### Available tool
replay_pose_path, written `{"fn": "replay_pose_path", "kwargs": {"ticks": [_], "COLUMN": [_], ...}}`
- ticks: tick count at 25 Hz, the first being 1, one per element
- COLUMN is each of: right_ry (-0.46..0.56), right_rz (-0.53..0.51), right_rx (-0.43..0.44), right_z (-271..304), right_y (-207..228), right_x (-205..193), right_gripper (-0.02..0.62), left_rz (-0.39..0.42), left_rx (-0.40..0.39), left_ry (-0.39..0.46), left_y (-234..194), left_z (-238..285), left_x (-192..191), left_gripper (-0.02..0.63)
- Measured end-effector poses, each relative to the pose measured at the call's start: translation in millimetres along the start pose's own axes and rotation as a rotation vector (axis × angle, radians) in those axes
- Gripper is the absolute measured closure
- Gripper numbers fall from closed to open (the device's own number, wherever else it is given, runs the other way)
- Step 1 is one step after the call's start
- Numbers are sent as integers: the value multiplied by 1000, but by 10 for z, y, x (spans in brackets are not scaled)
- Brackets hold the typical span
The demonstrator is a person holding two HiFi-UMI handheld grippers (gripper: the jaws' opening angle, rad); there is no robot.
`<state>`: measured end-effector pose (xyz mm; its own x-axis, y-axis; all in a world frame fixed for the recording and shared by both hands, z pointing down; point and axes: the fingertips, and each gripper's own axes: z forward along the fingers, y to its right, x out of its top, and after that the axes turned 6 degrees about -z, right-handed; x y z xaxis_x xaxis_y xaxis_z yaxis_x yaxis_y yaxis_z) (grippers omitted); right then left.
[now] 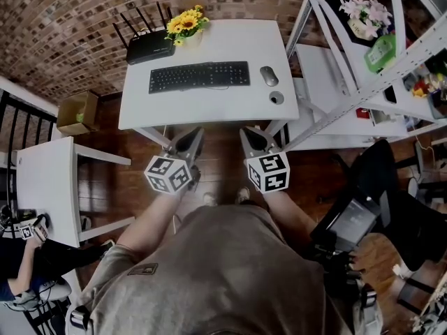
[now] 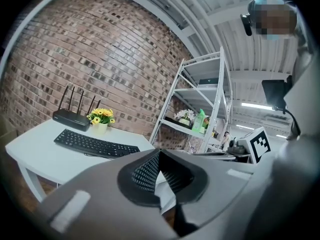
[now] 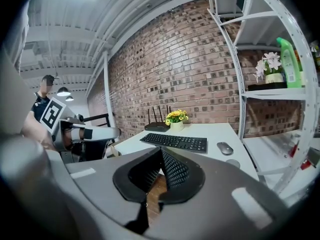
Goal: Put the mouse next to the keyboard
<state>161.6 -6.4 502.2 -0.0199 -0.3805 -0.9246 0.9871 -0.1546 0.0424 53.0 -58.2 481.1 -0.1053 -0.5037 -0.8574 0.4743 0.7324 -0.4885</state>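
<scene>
A black keyboard (image 1: pixel 199 76) lies across the middle of the white table (image 1: pixel 209 114). The grey mouse (image 1: pixel 269 76) rests just off the keyboard's right end, and the right gripper view shows the same mouse (image 3: pixel 225 148) beside the keyboard (image 3: pixel 175 142). My left gripper (image 1: pixel 185 144) and right gripper (image 1: pixel 257 139) hang side by side in front of the table's near edge, well short of both objects. Both are shut with nothing between the jaws. In the left gripper view the keyboard (image 2: pixel 95 144) shows beyond the left gripper (image 2: pixel 159 153); the mouse is hidden there. The right gripper (image 3: pixel 161 150) points toward the table.
A black router (image 1: pixel 149 49) and a pot of yellow flowers (image 1: pixel 187 23) stand at the table's back. A small grey disc (image 1: pixel 276 98) lies in front of the mouse. White shelving (image 1: pixel 363 82) stands to the right, a second white table (image 1: pixel 42 187) and cardboard box (image 1: pixel 77 112) to the left.
</scene>
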Motion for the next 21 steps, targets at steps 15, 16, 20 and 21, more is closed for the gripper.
{"fn": "replay_pose_path", "kwargs": {"ticks": [15,16,20,21], "right_ry": [-7,-8,-14,-15], "right_rz": [-8,-7,-3,-2], "right_rx": [2,2,5,6], "right_z": [70,75,73,71], "right_y": [22,25,7,2], "right_x": [13,9,-5,-7], "right_gripper": [582,583,583,582], "left_rz": [-2,-3,-10,-11], "left_rx": [-8,-9,-8,-8], "left_ry": [-11,-12,-17,-18], "left_y": [-4,-3,12,16], "left_z": [57,66,67,65], "left_x": [-23,-26,-47,-50], "left_gripper": [613,614,614,613]}}
